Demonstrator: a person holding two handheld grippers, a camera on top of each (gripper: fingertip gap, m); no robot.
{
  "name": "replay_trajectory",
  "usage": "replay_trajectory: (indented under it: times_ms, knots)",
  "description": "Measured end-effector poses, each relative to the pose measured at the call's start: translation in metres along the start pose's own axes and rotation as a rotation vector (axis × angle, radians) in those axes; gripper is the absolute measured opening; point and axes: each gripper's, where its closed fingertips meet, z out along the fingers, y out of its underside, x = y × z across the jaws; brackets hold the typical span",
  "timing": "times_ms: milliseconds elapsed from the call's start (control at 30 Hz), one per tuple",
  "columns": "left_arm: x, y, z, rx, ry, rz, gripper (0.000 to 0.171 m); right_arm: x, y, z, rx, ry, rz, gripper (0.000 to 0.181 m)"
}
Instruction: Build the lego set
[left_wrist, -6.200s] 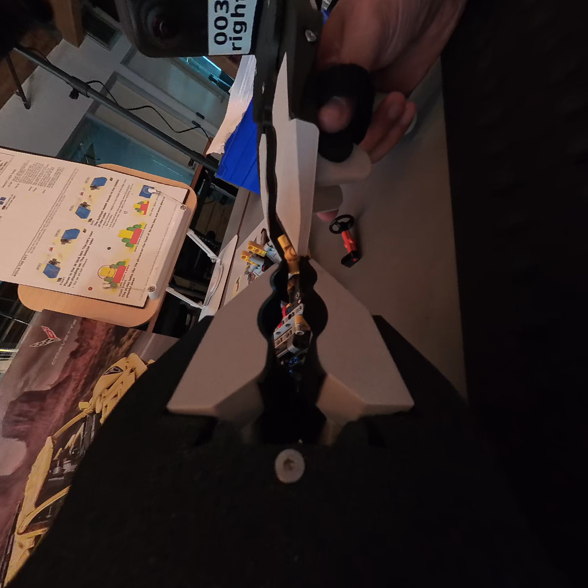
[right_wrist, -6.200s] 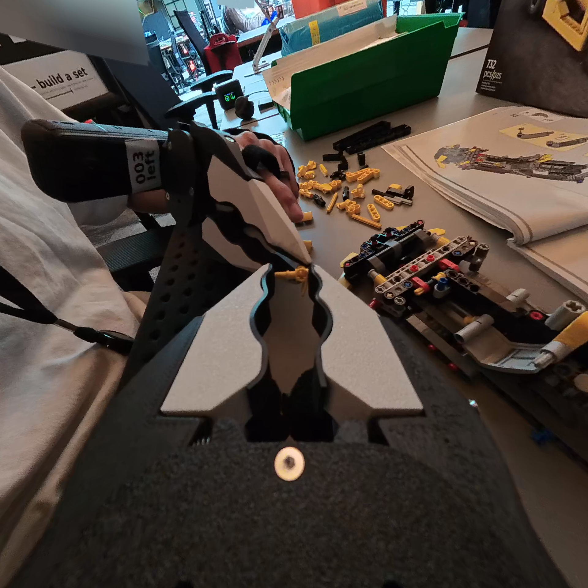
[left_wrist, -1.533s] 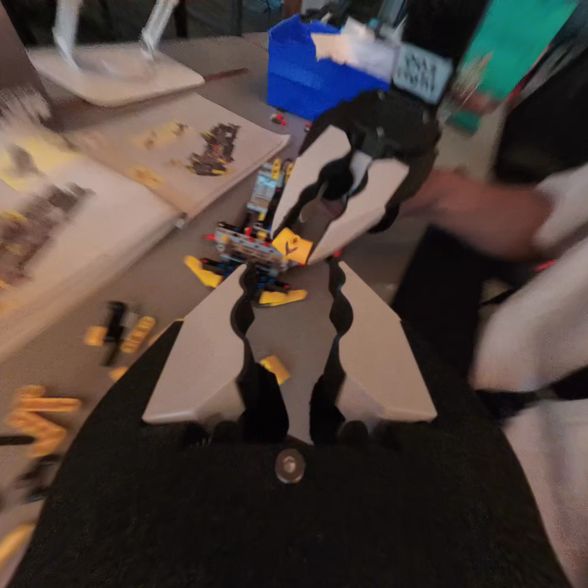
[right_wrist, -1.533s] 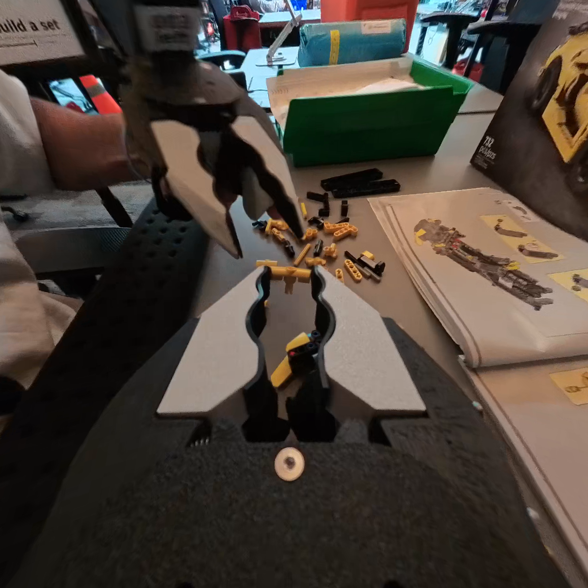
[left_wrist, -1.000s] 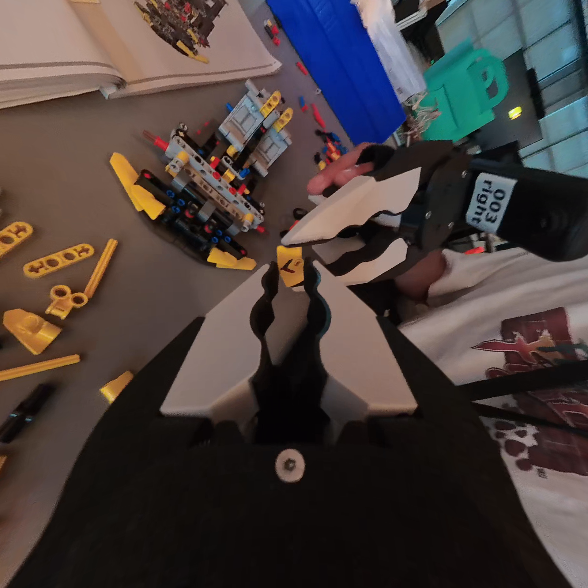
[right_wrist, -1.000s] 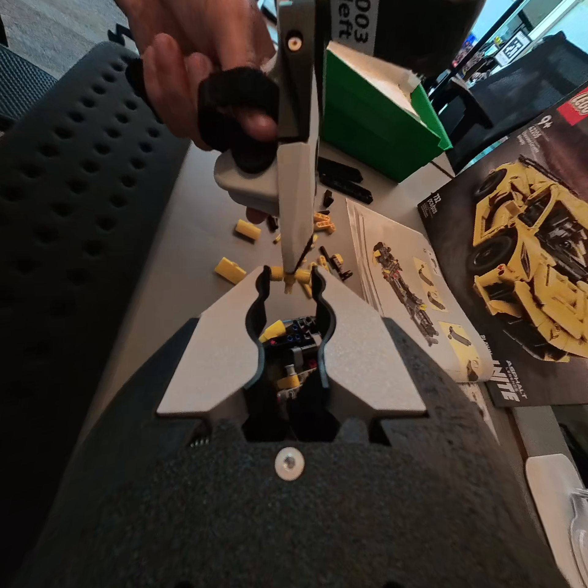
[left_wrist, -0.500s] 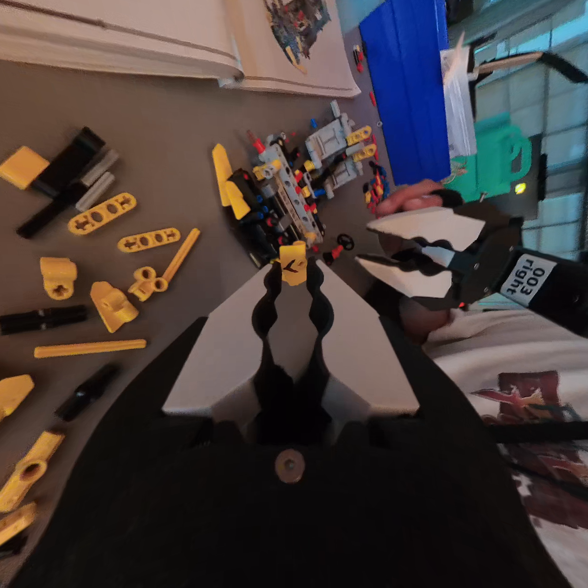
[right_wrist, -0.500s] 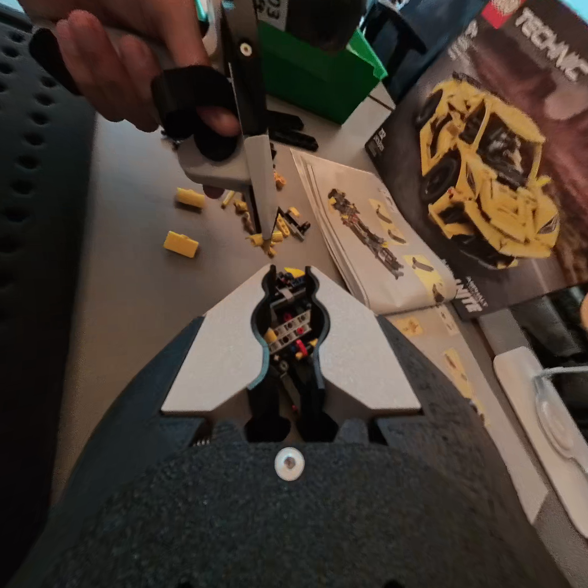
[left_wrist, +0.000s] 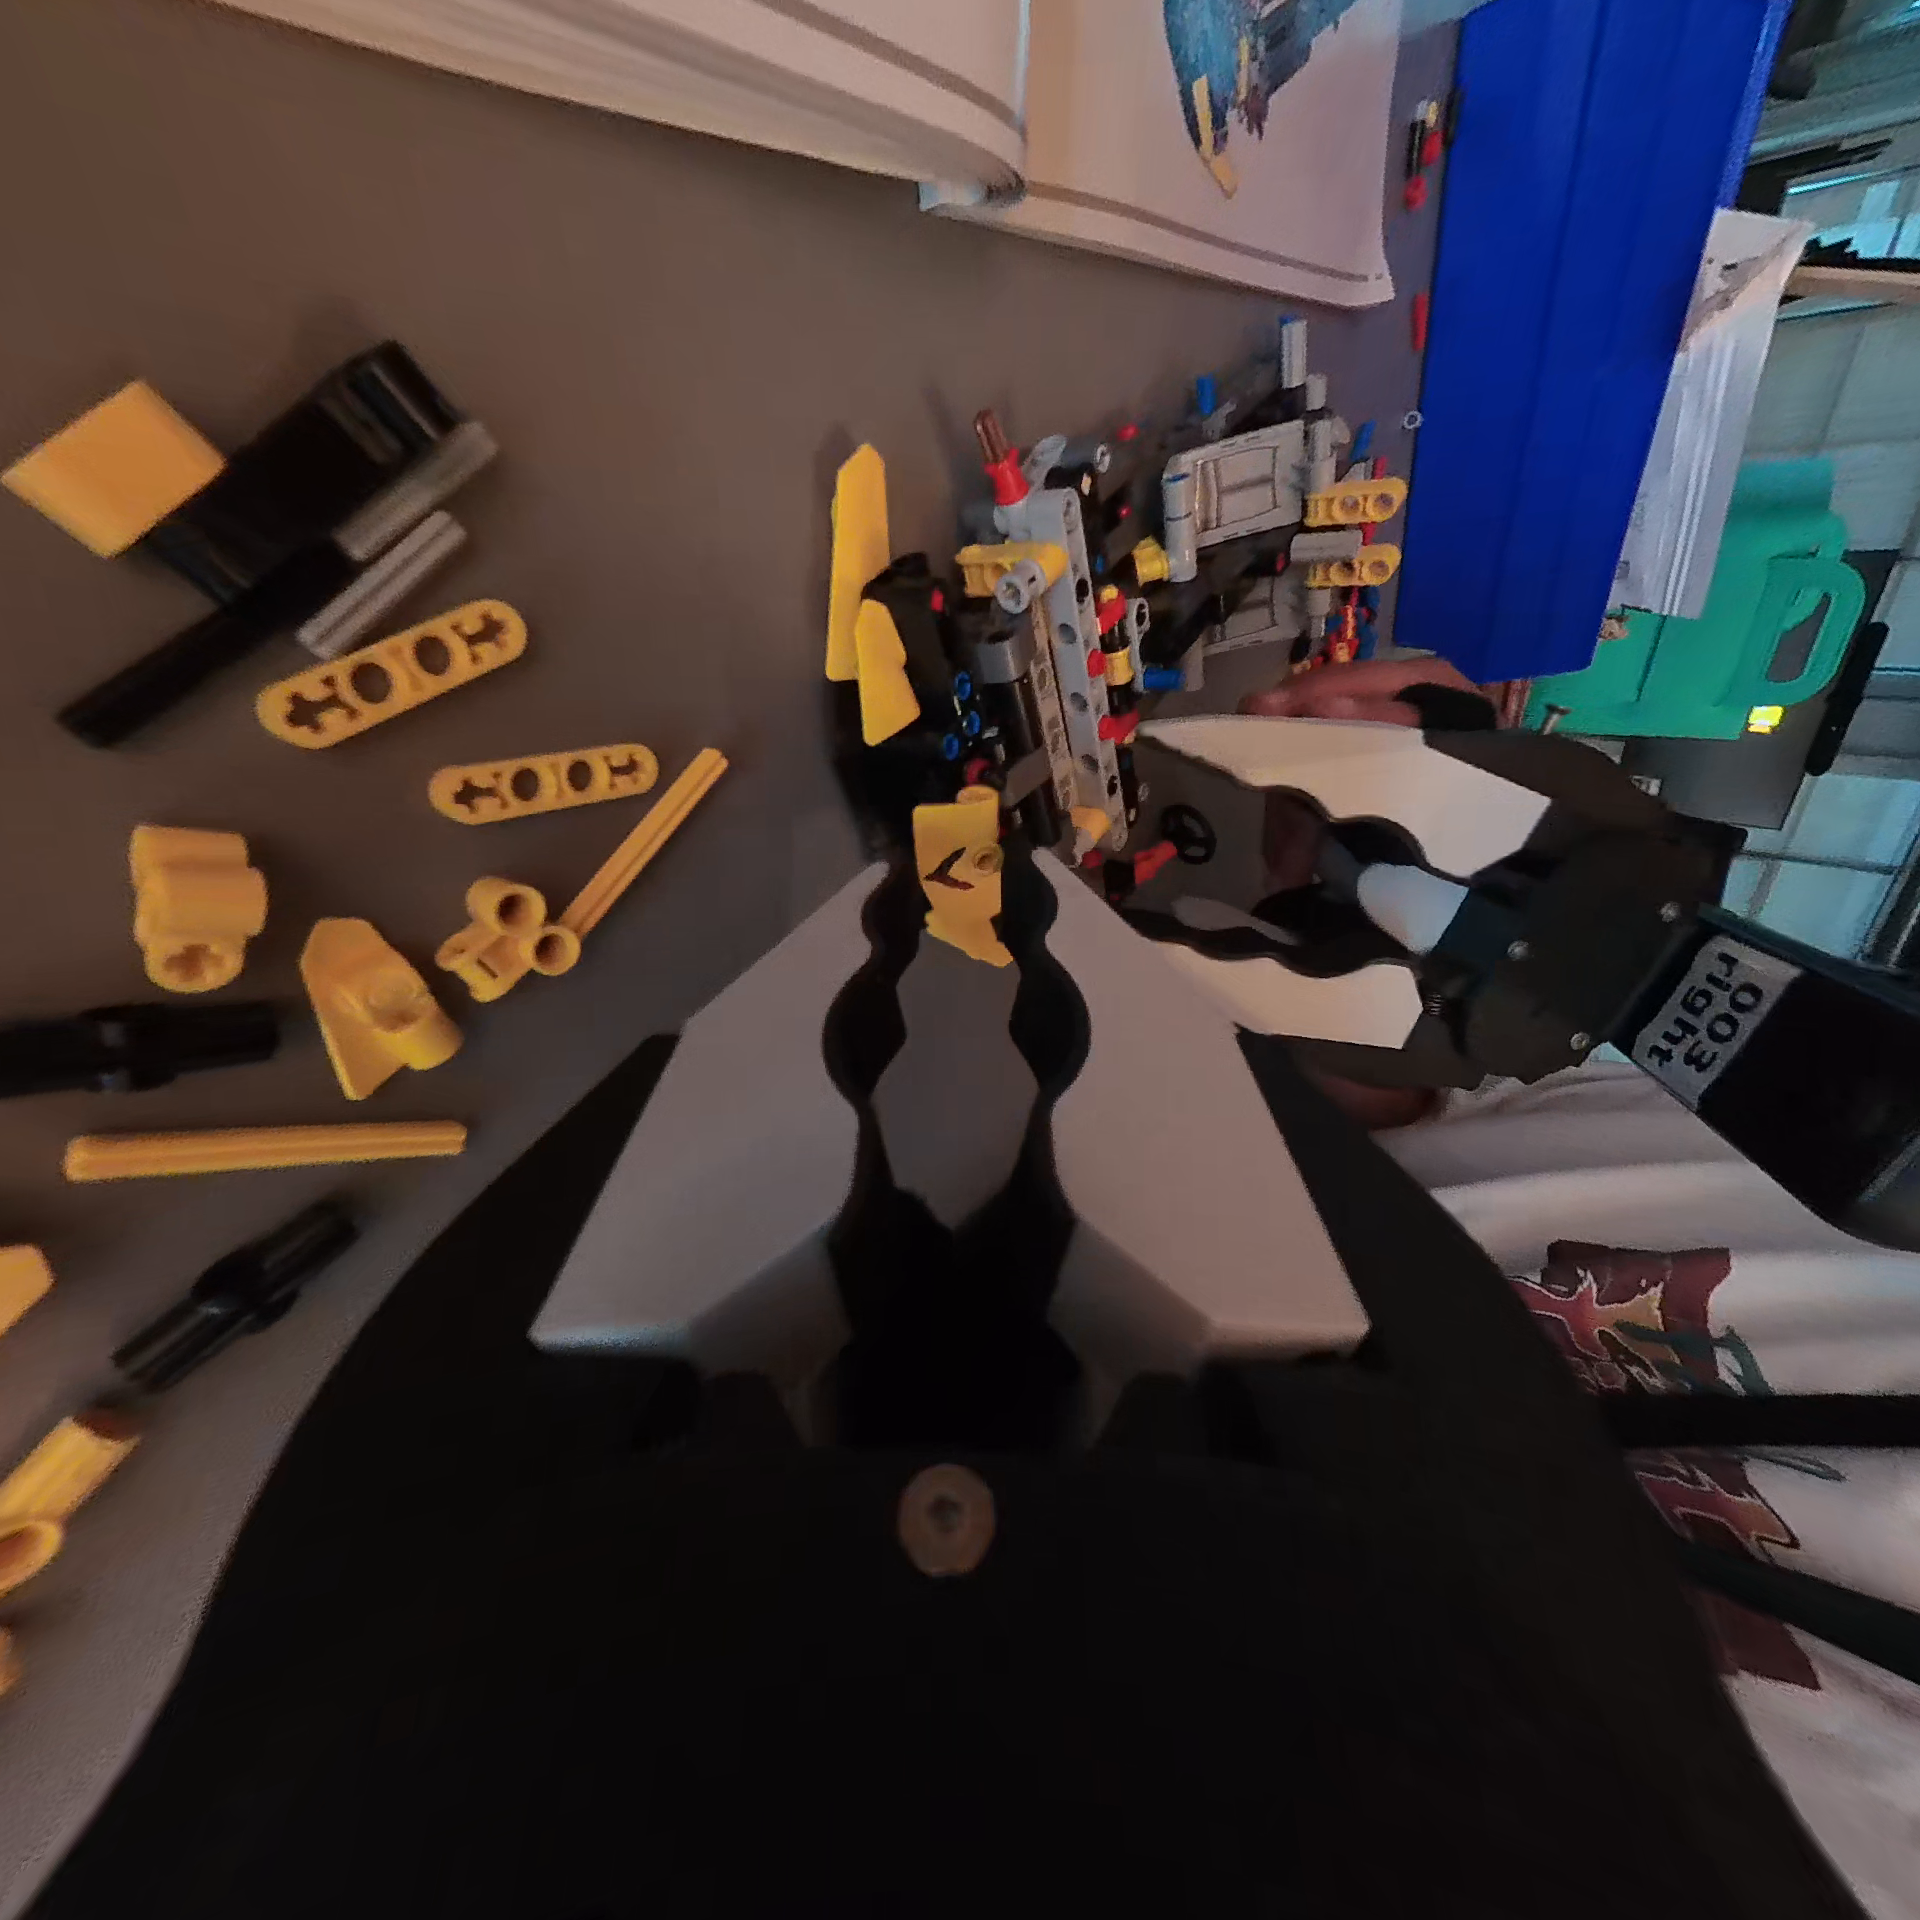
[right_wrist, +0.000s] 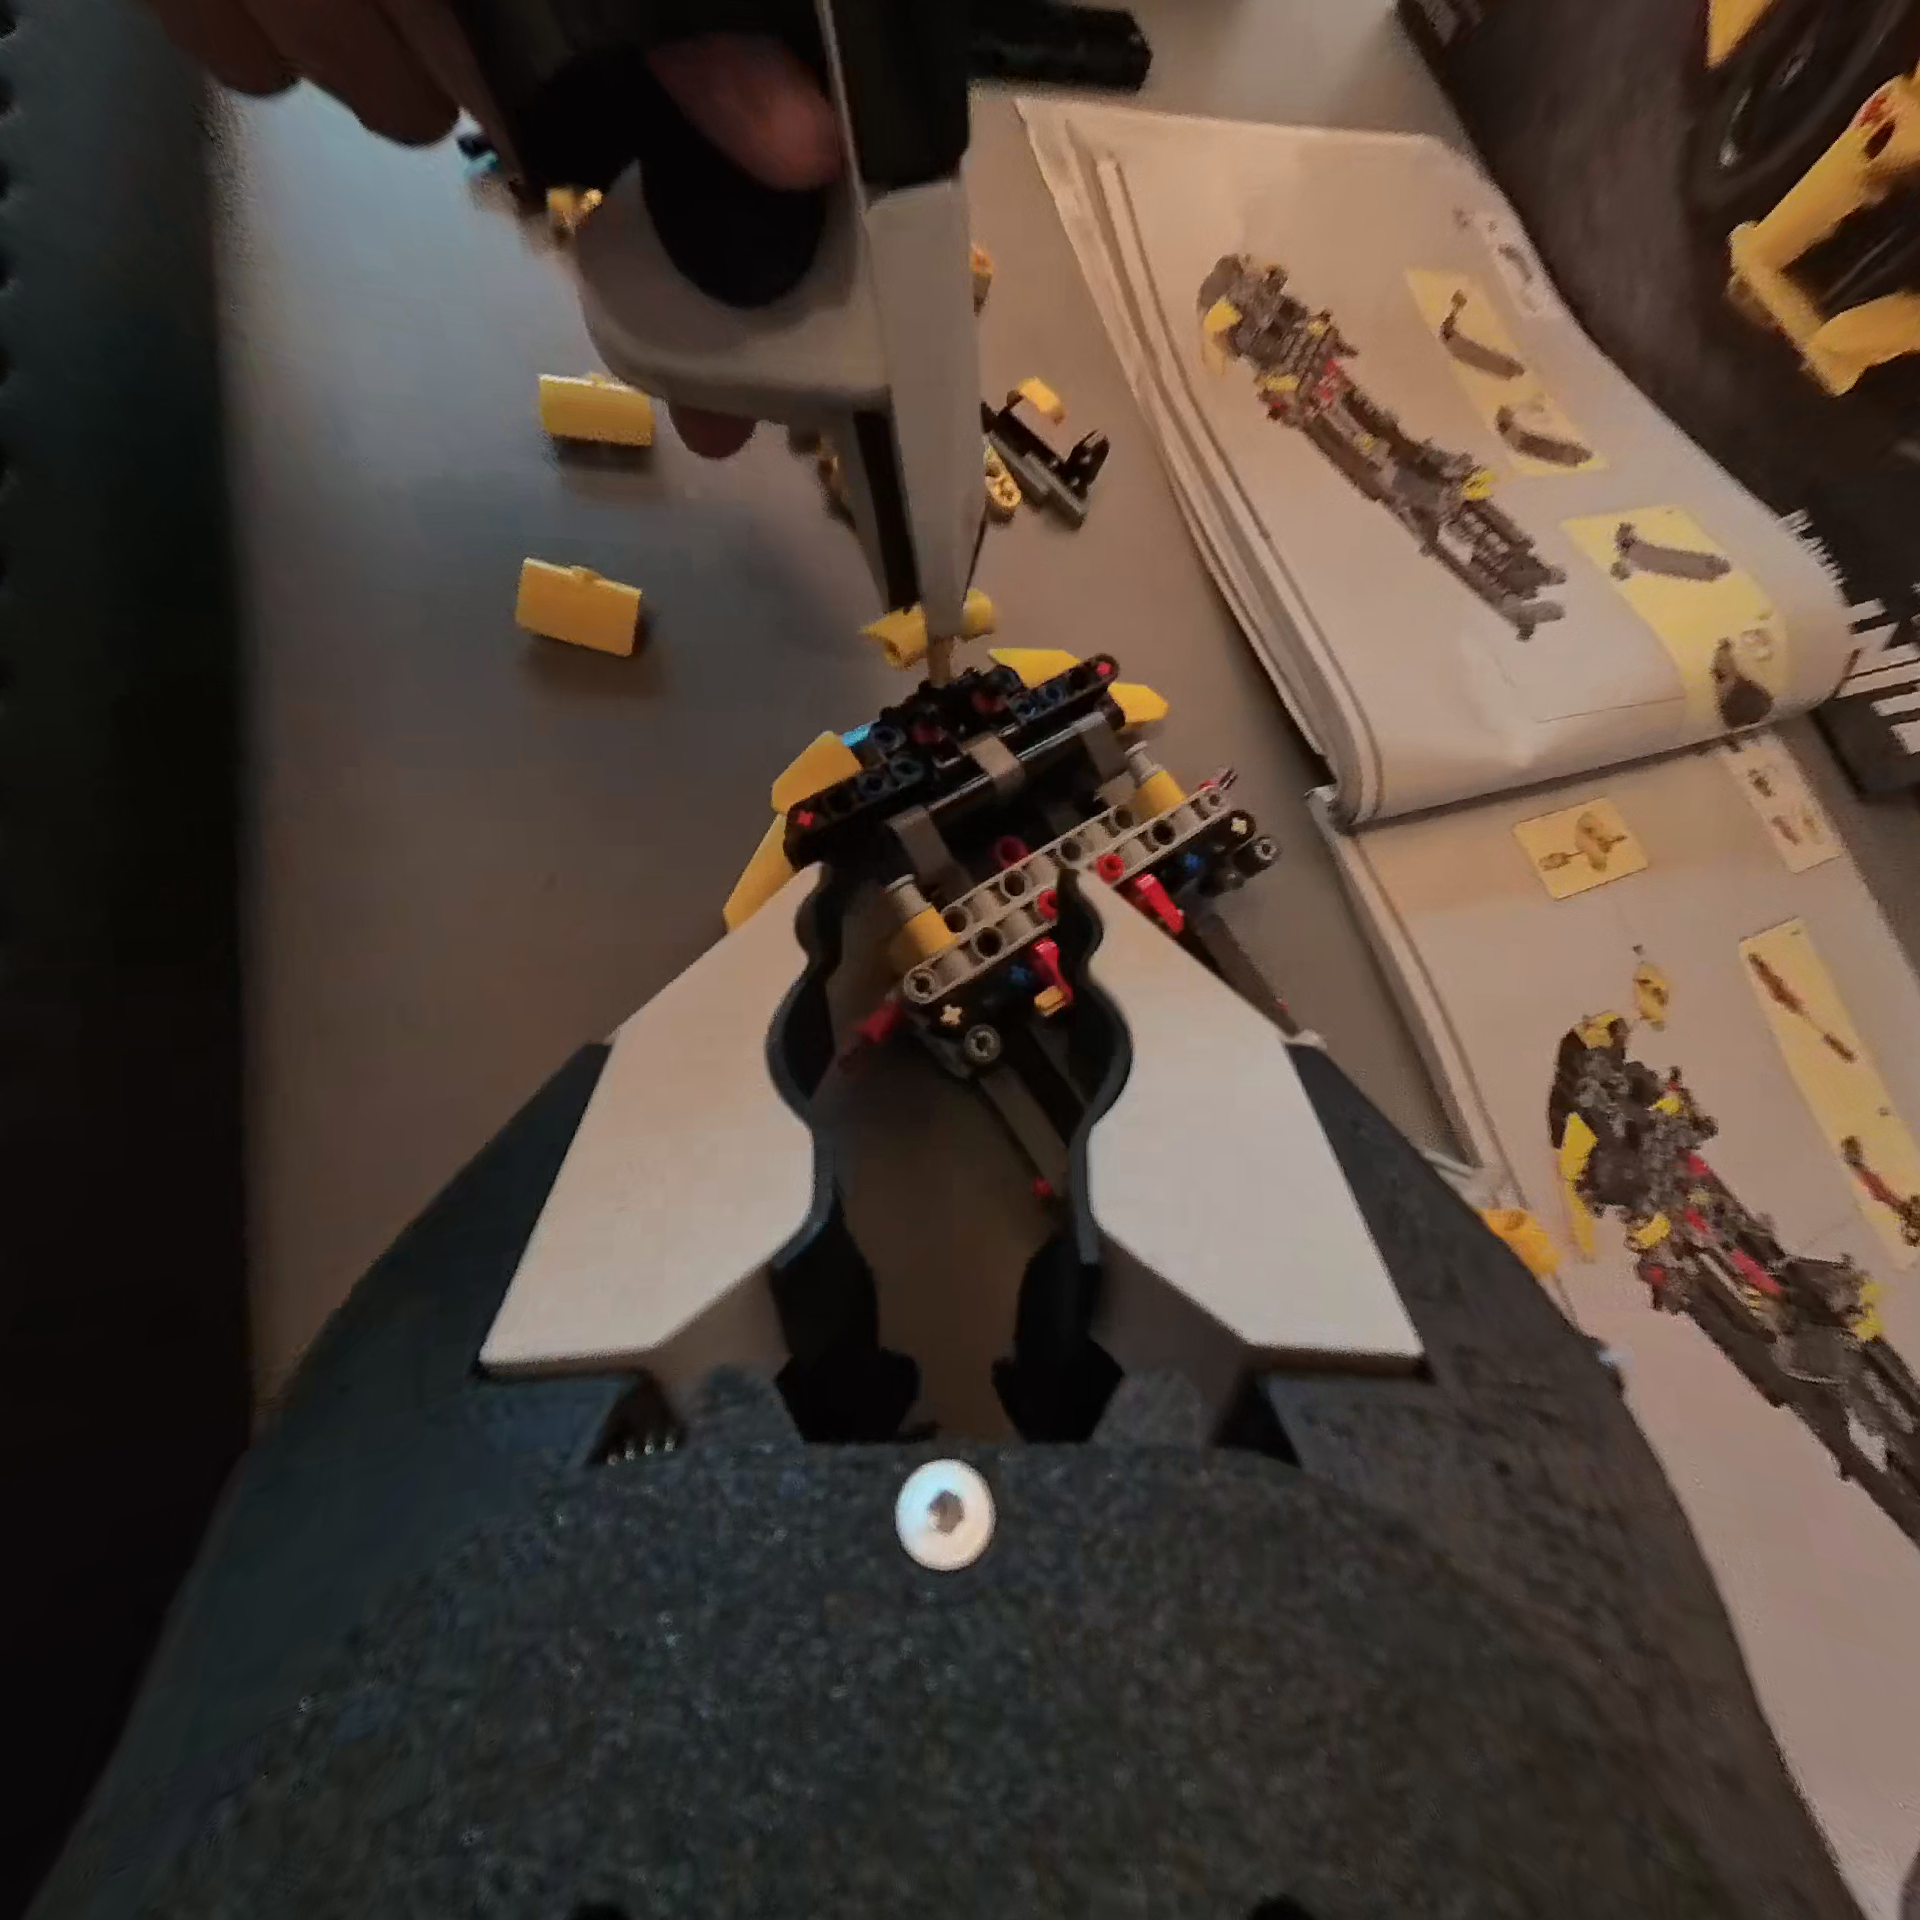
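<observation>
The left gripper (left_wrist: 961, 894) is clamped by its fingertips on a small yellow panel piece (left_wrist: 961, 883) that carries a dark mark and a tan pin, and over the last second it has swung from mid-air beside the person's body to the near end of the half-built chassis (left_wrist: 1081, 644), which lies on the table at about twelve o'clock from those fingertips. In the right wrist view the piece (right_wrist: 925, 623) hangs just above the black beam at the chassis's far end, close to it, though contact cannot be made out. The right gripper (right_wrist: 940, 914) has meanwhile closed in from the side: its fingers stand apart and straddle the grey holed beam of the chassis (right_wrist: 987, 831), not yet squeezing it. My reading is that the panel is about to be pressed on while the right gripper braces the model, so the attachment step is near but not done. Out at nine to ten o'clock in the left wrist view, loose yellow beams (left_wrist: 390, 665) and black pins are scattered over the grey table (left_wrist: 623, 312). Farther off, at eleven to one o'clock, lies the open instruction booklet (left_wrist: 1122, 135), then a blue bin (left_wrist: 1558, 312) and a green carrier beyond it at two o'clock.
</observation>
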Motion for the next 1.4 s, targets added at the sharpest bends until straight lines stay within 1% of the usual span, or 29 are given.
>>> replay_trajectory:
  times_ms: [167,267,367,433,500,533,567,633,700,767,867,933,967,1067,1133,1167,1233,1300,1400]
  knots:
    - [0.001,0.002,0.000,-0.012,-0.013,-0.023,0.013,-0.001,0.006,0.003,-0.030,-0.007,-0.011,0.041]
    - [-0.001,-0.002,-0.006,0.018,-0.046,0.036,0.013,-0.001,0.000,-0.001,0.011,-0.018,0.007,0.041]
    - [-0.004,-0.003,-0.018,0.082,-0.073,0.122,0.013,0.001,-0.006,-0.010,0.058,-0.098,0.087,0.048]
    - [0.002,0.006,-0.023,0.093,-0.031,0.156,0.013,0.010,-0.011,-0.020,0.082,-0.165,0.126,0.050]
    - [0.007,0.014,-0.029,0.153,-0.005,0.165,0.013,0.016,-0.017,-0.028,0.092,-0.263,0.125,0.052]
    - [0.008,0.019,-0.031,0.174,0.011,0.168,0.013,0.016,-0.015,-0.027,0.063,-0.323,0.095,0.057]
    - [0.010,0.023,-0.034,0.198,0.027,0.167,0.013,0.017,-0.012,-0.024,0.013,-0.359,0.029,0.061]
    - [0.012,0.031,-0.038,0.235,0.053,0.165,0.013,0.019,-0.015,-0.012,-0.036,-0.419,-0.080,0.073]
    - [0.014,0.036,-0.045,0.261,0.076,0.164,0.013,0.018,-0.017,-0.001,-0.106,-0.464,-0.152,0.073]
    - [0.018,0.040,-0.056,0.295,0.092,0.183,0.013,0.013,-0.019,0.008,-0.138,-0.513,-0.214,0.071]
    - [0.022,0.045,-0.068,0.345,0.078,0.233,0.013,0.003,-0.019,0.016,-0.213,-0.585,-0.255,0.067]
    - [0.027,0.047,-0.070,0.359,0.102,0.253,0.013,-0.009,-0.033,0.011,-0.192,-0.636,-0.220,0.065]
    - [0.032,0.048,-0.069,0.360,0.135,0.253,0.013,-0.015,-0.043,0.006,-0.153,-0.658,-0.195,0.059]
    - [0.039,0.047,-0.068,0.357,0.212,0.239,0.013,-0.035,-0.077,-0.016,0.037,-0.703,-0.110,0.049]
    - [0.044,0.044,-0.067,0.362,0.272,0.203,0.013,-0.041,-0.095,-0.026,0.159,-0.657,-0.066,0.048]
    - [0.046,0.042,-0.066,0.365,0.297,0.183,0.013,-0.043,-0.099,-0.027,0.182,-0.597,-0.065,0.049]
    - [0.050,0.039,-0.060,0.374,0.334,0.151,0.013,-0.045,-0.102,-0.026,0.196,-0.453,-0.070,0.049]
    - [0.055,0.042,-0.052,0.351,0.367,0.140,0.013,-0.043,-0.101,-0.022,0.200,-0.310,-0.059,0.045]
    - [0.063,0.049,-0.041,0.308,0.393,0.157,0.013,-0.047,-0.092,-0.022,0.207,-0.229,-0.069,0.033]
